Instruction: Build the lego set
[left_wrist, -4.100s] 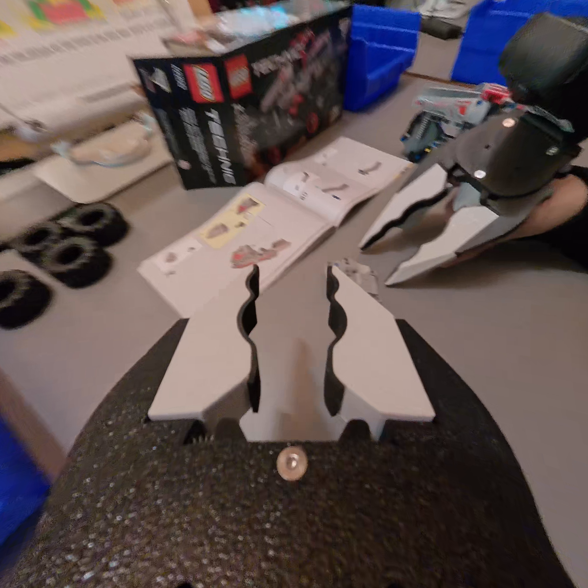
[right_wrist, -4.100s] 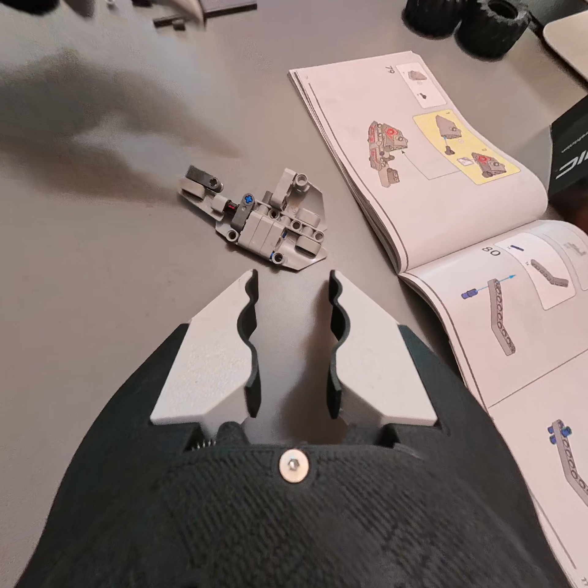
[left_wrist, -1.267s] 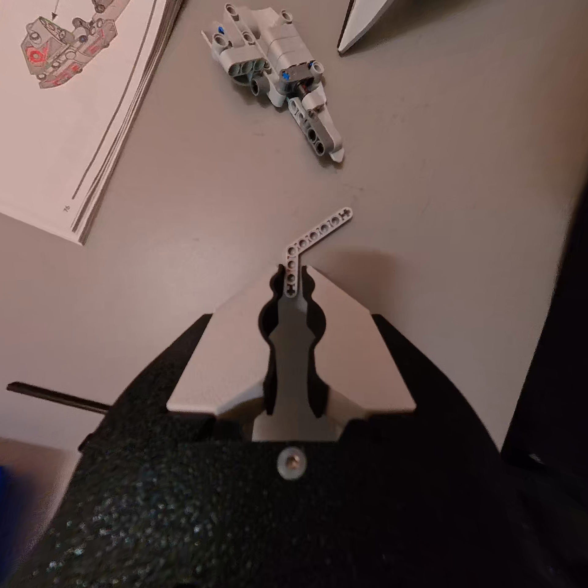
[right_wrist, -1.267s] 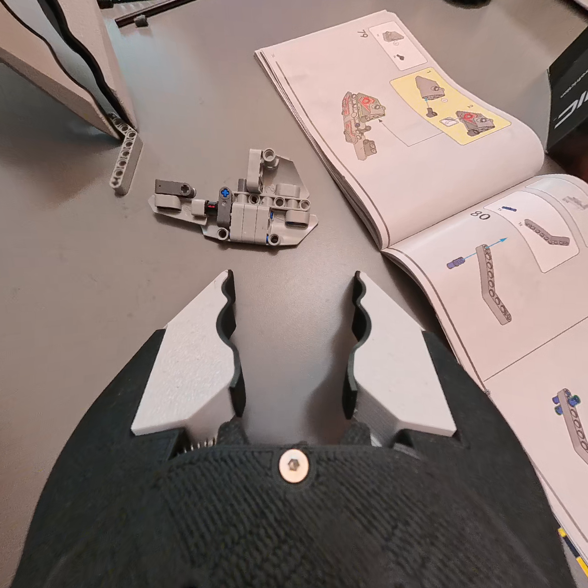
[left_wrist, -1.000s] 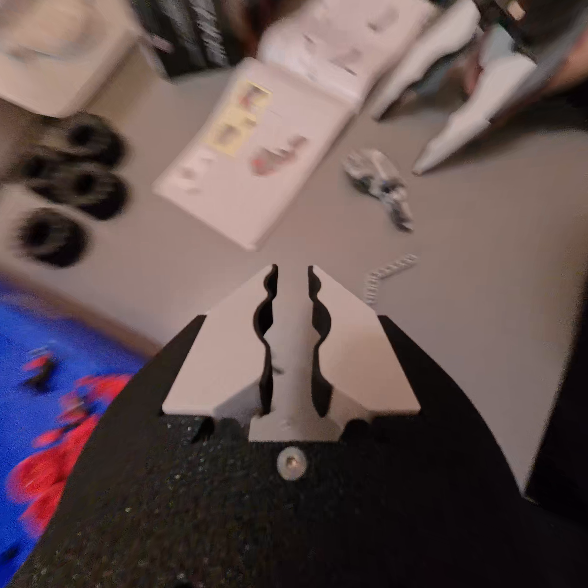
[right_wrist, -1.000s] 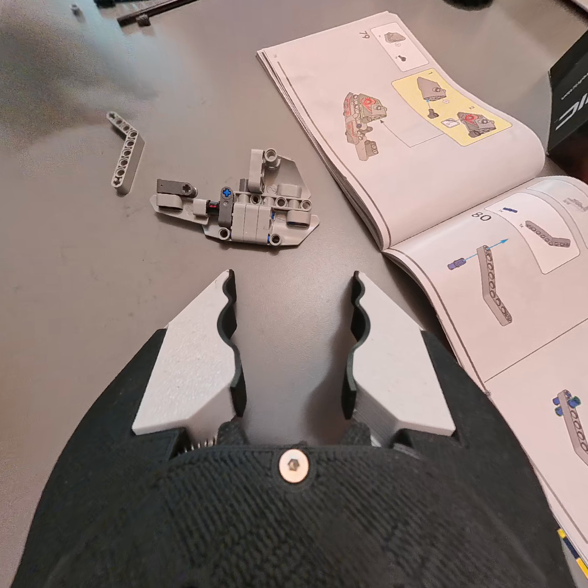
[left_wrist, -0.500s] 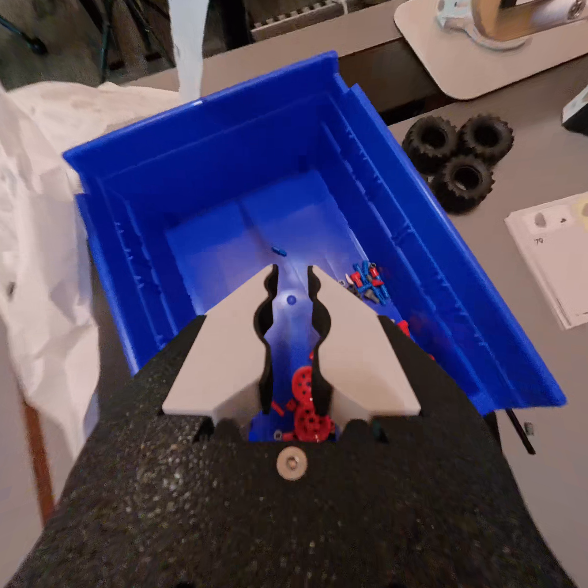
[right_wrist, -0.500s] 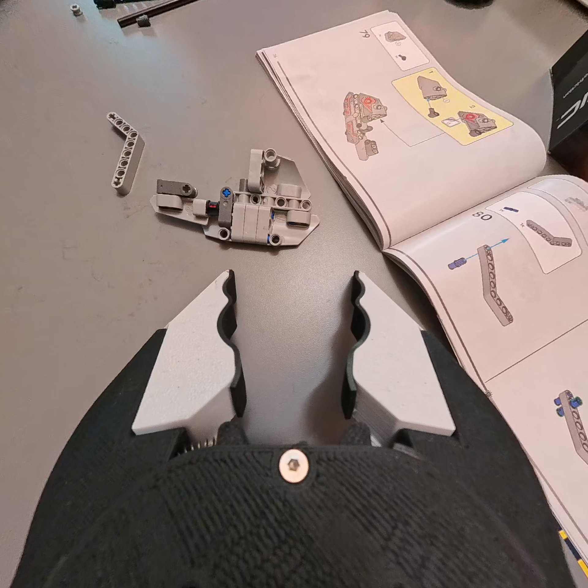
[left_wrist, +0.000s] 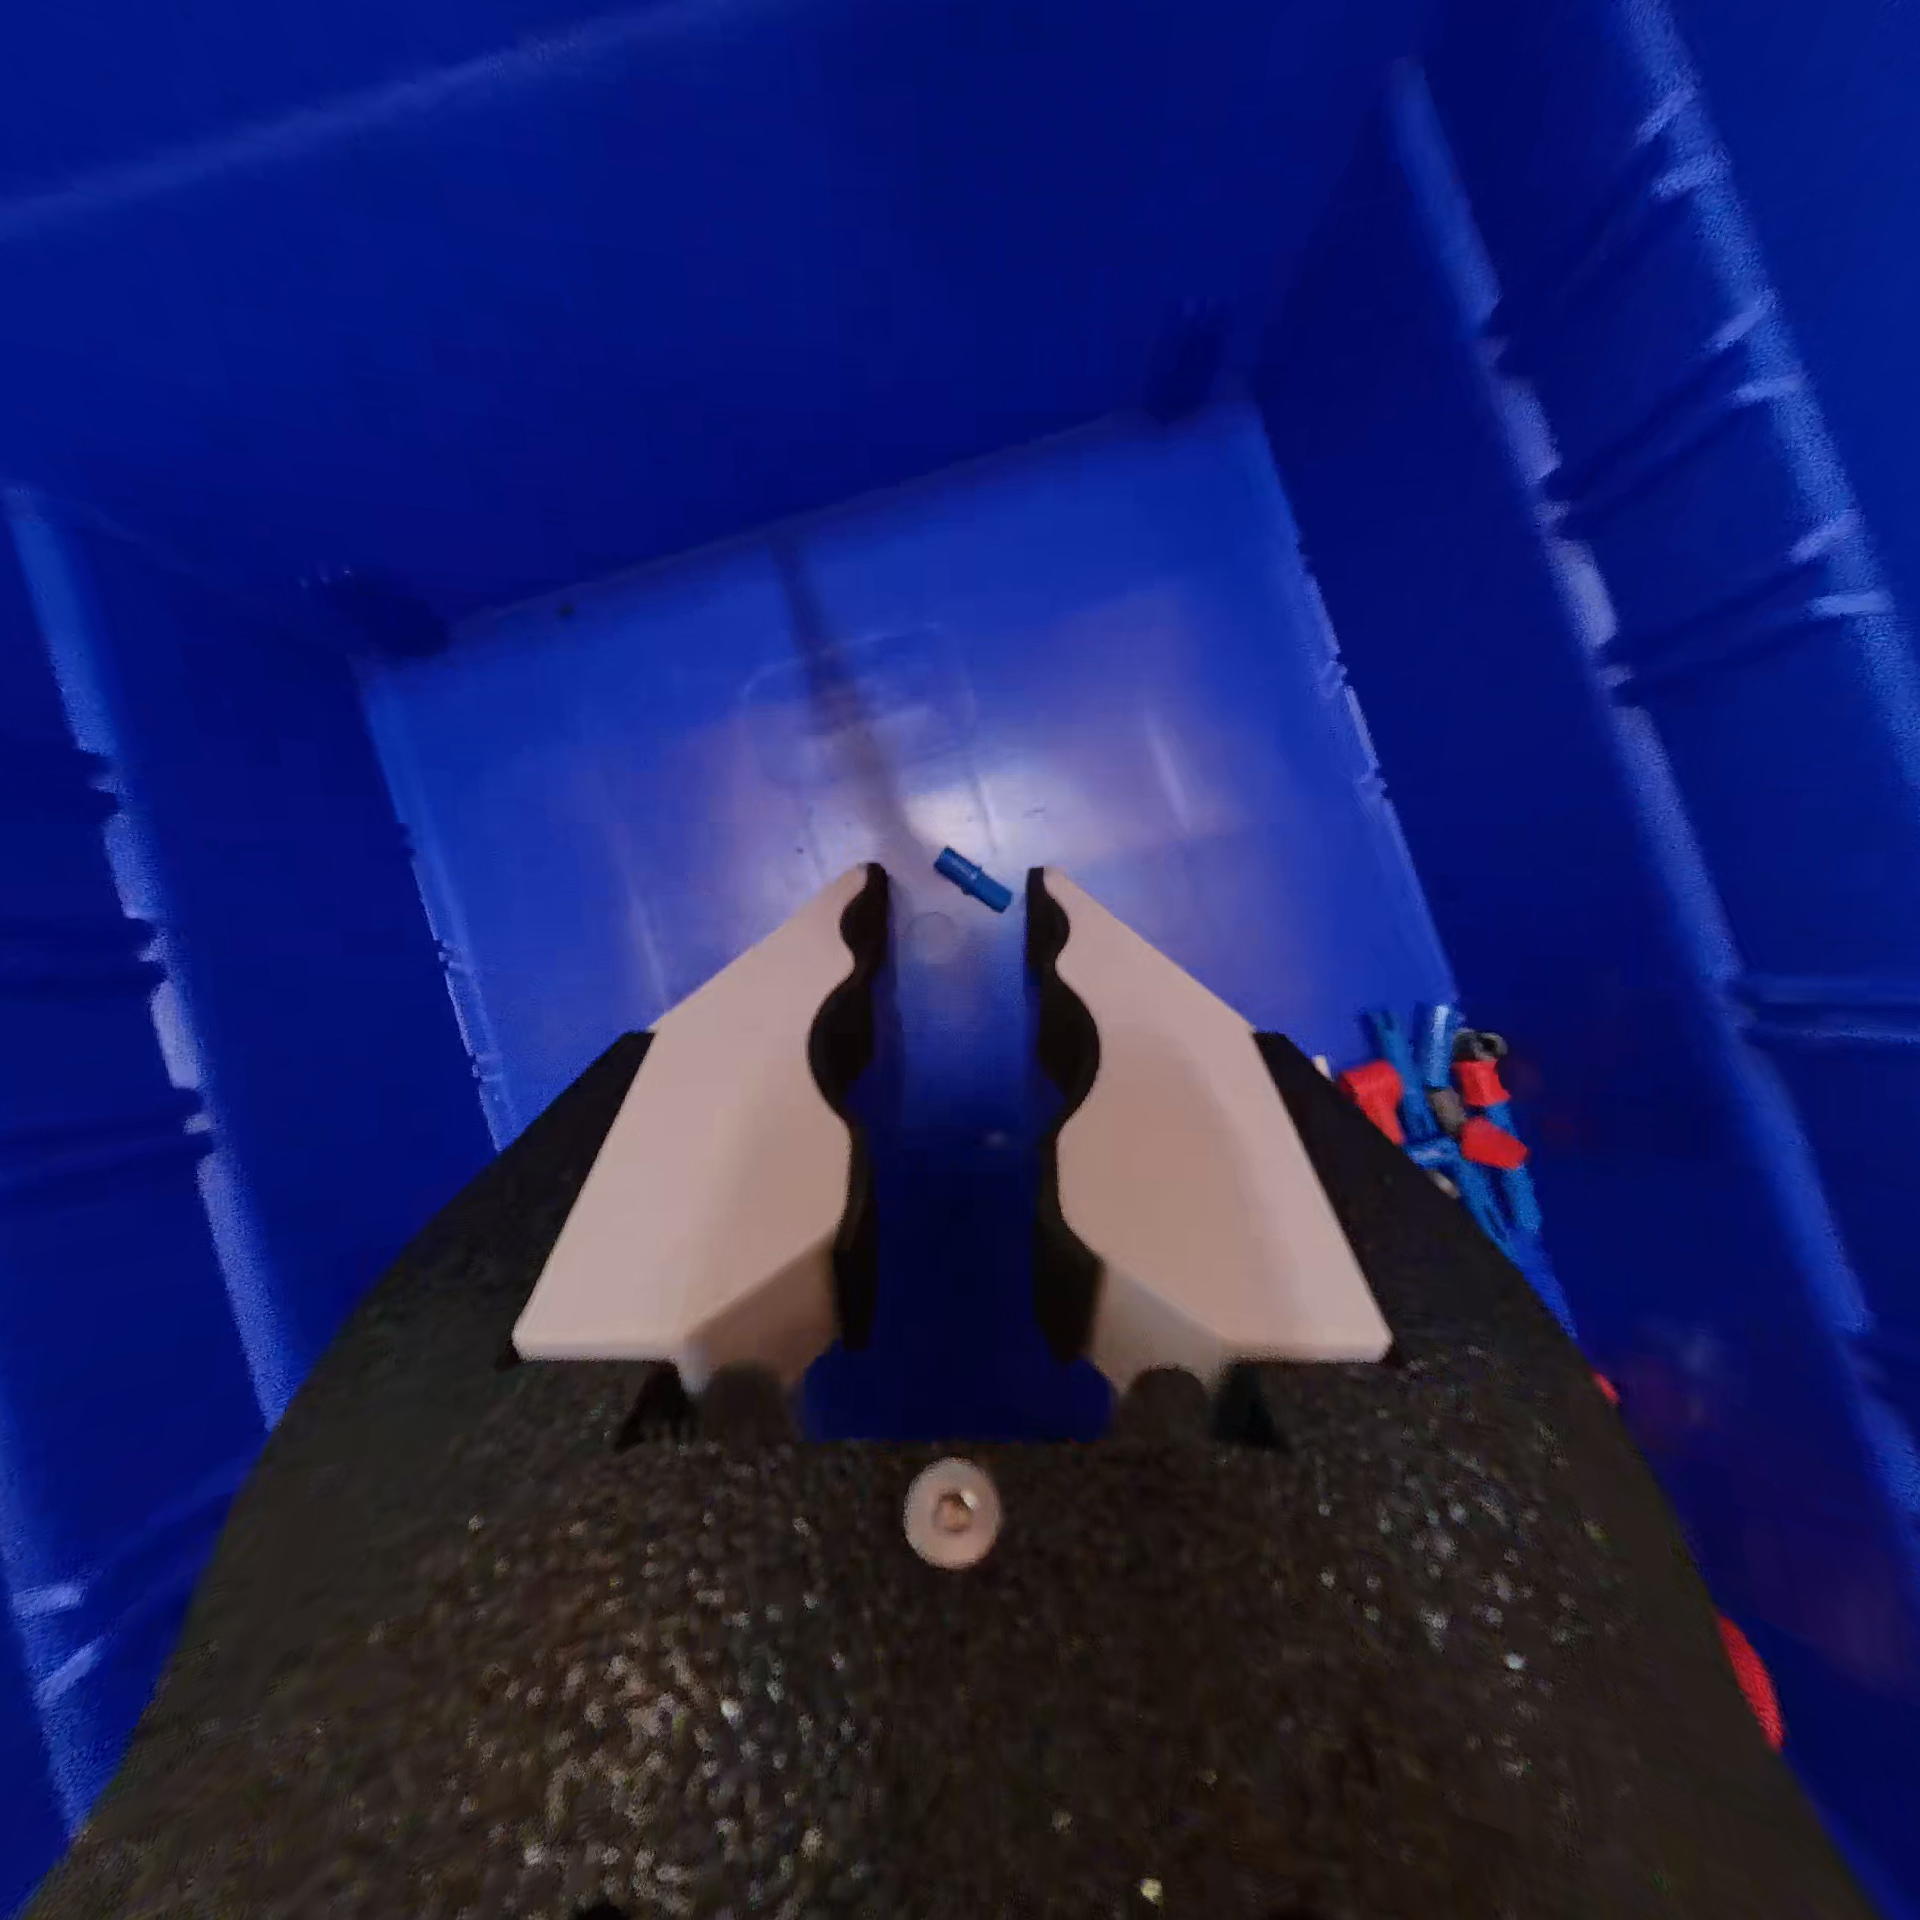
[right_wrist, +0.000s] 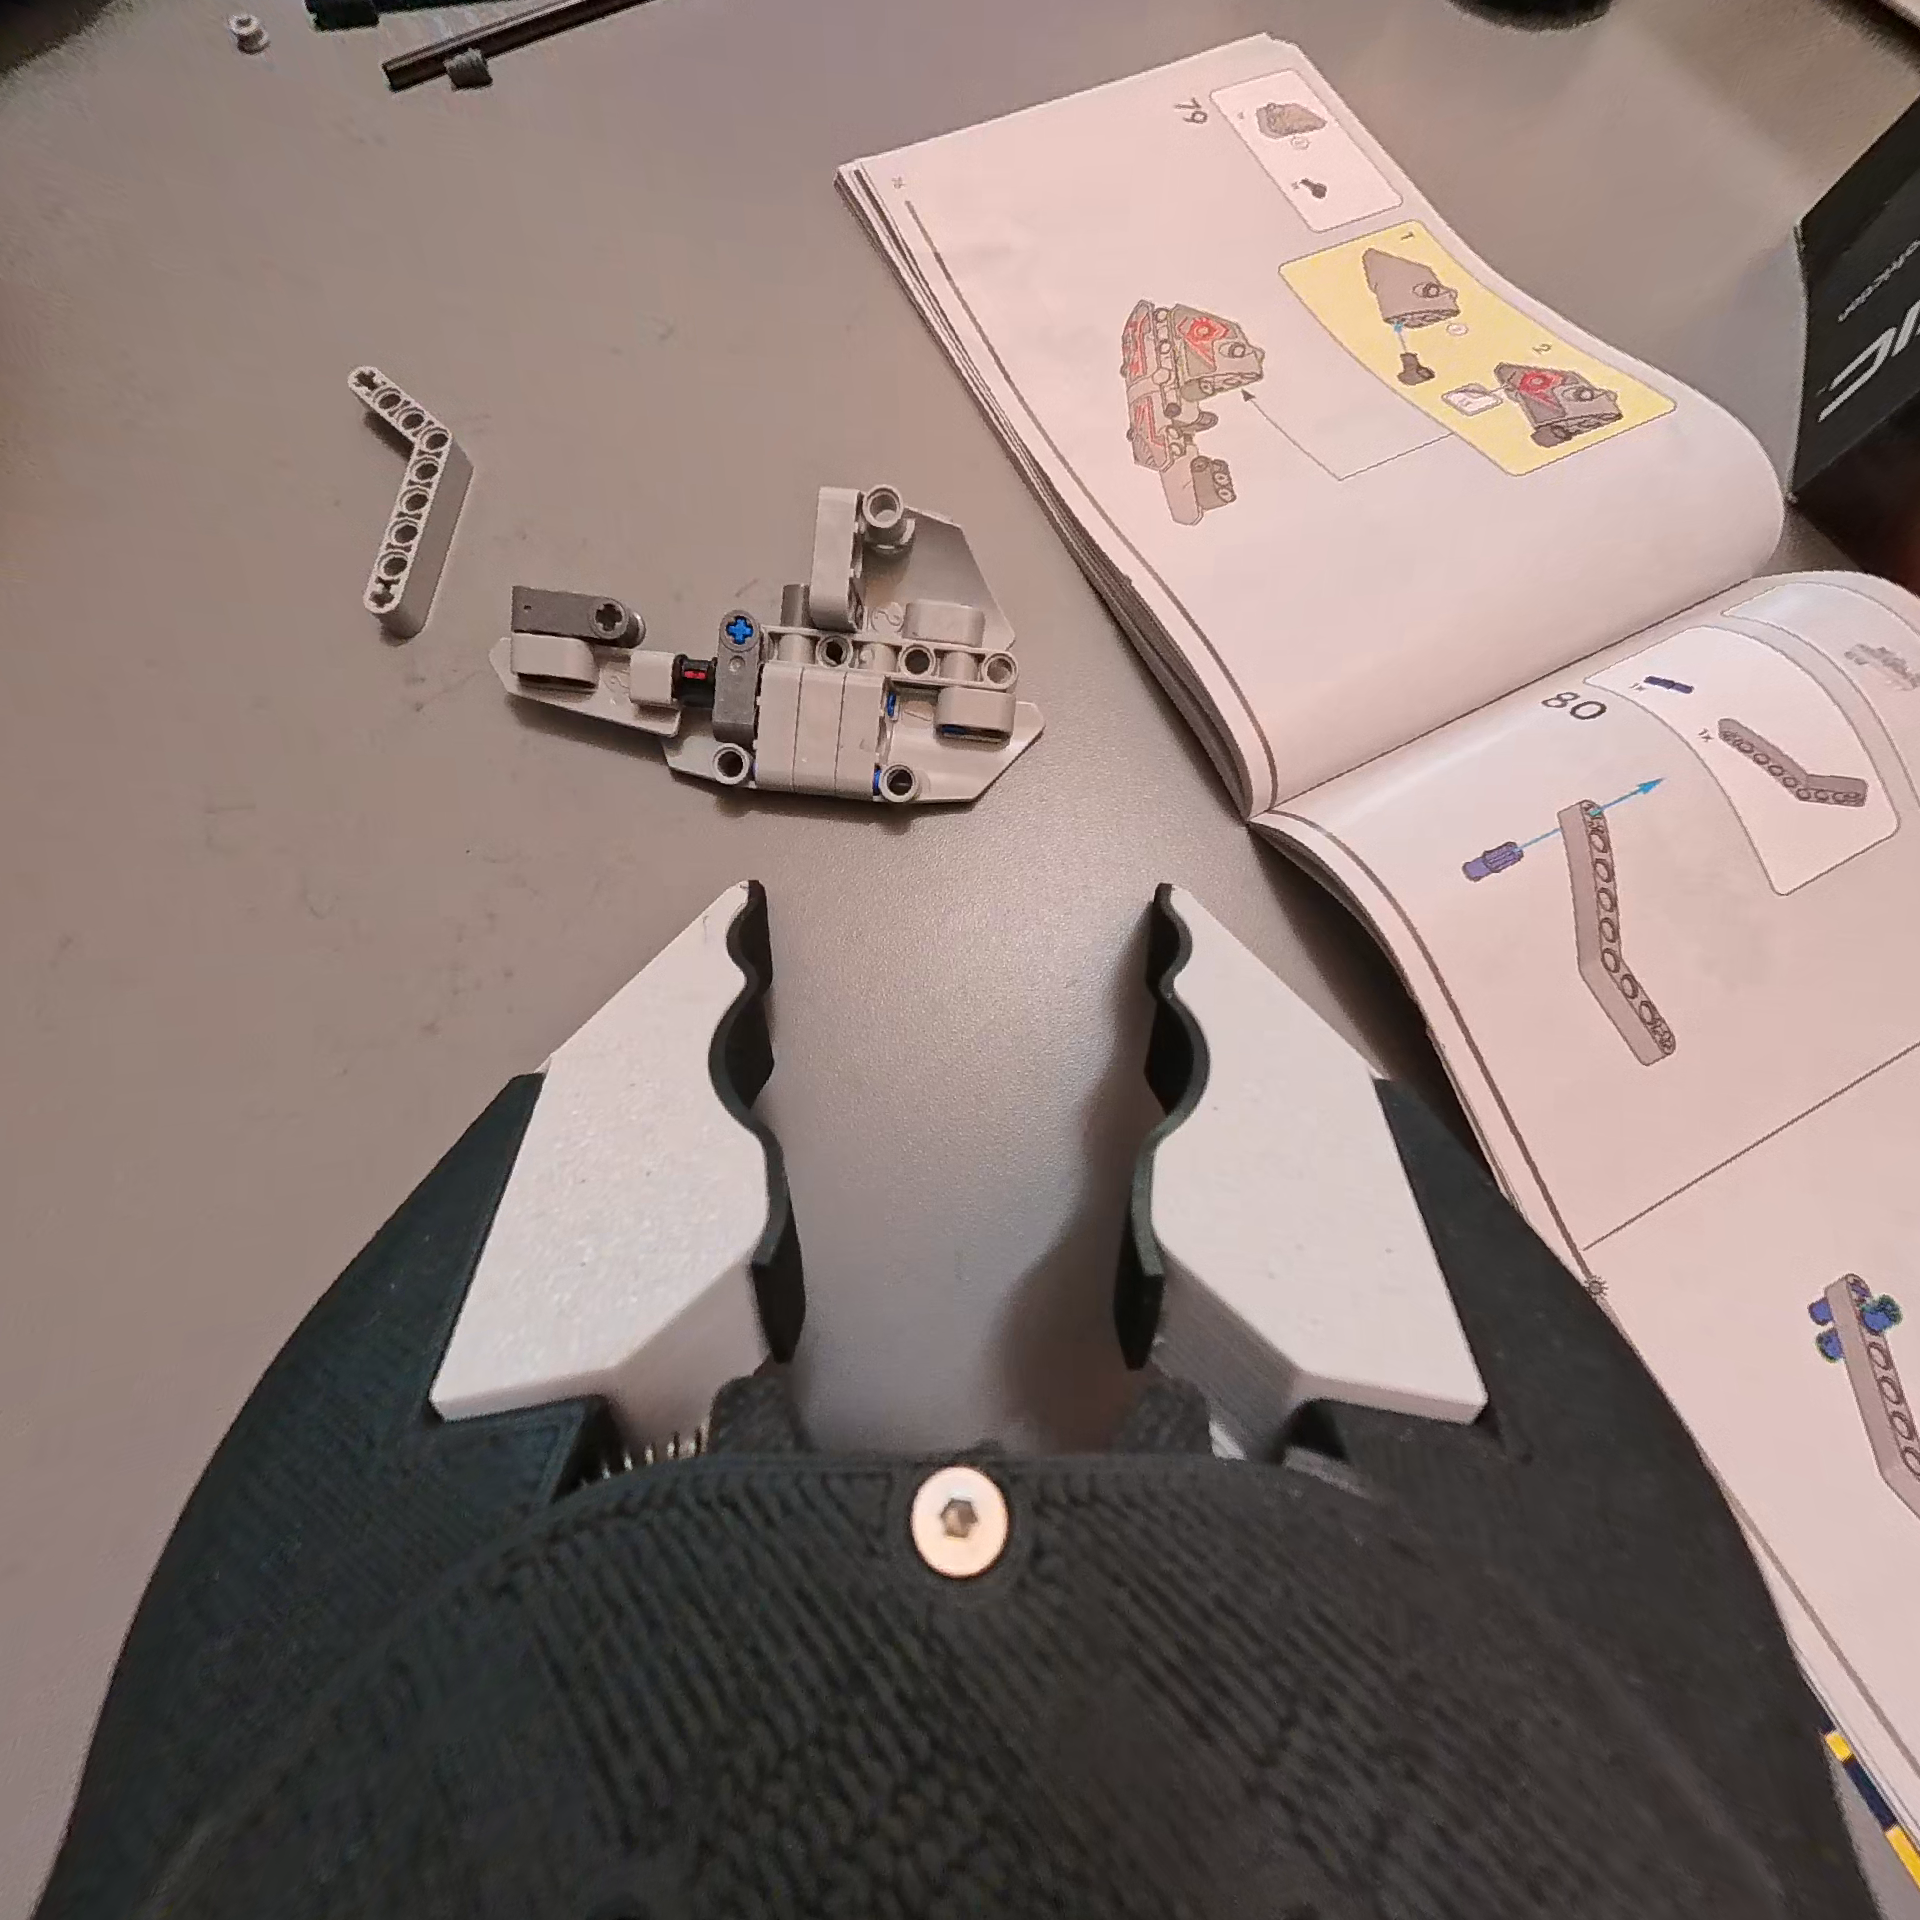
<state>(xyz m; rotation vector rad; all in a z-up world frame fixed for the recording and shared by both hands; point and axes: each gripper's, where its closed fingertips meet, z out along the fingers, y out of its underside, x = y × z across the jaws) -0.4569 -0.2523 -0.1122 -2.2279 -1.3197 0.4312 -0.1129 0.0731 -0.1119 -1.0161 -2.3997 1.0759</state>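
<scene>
In the left wrist view, the left gripper (left_wrist: 954, 878) reaches down into a blue bin (left_wrist: 1558, 436), its jaws a narrow gap apart and holding nothing. Just beyond the fingertips, in the centre of the frame, a small blue pin (left_wrist: 972, 892) lies alone on the bin floor, nearer the right-hand finger than the left. At the right edge of the frame a heap of red and blue small parts (left_wrist: 1449, 1117) sits against the bin's side wall. In the right wrist view, the right gripper (right_wrist: 954, 894) hovers over the grey surface (right_wrist: 260, 935) with its jaws wide and empty. Just beyond its tips, in the middle of the frame, lies the grey lego sub-assembly (right_wrist: 805, 681). To the upper left of it, apart from it, a bent grey beam (right_wrist: 414, 499) lies flat. An open instruction booklet (right_wrist: 1403, 499) spreads across the right side of the frame. A black box corner (right_wrist: 1860, 353) shows at the right edge, and a thin black axle (right_wrist: 499, 52) lies along the top left.
</scene>
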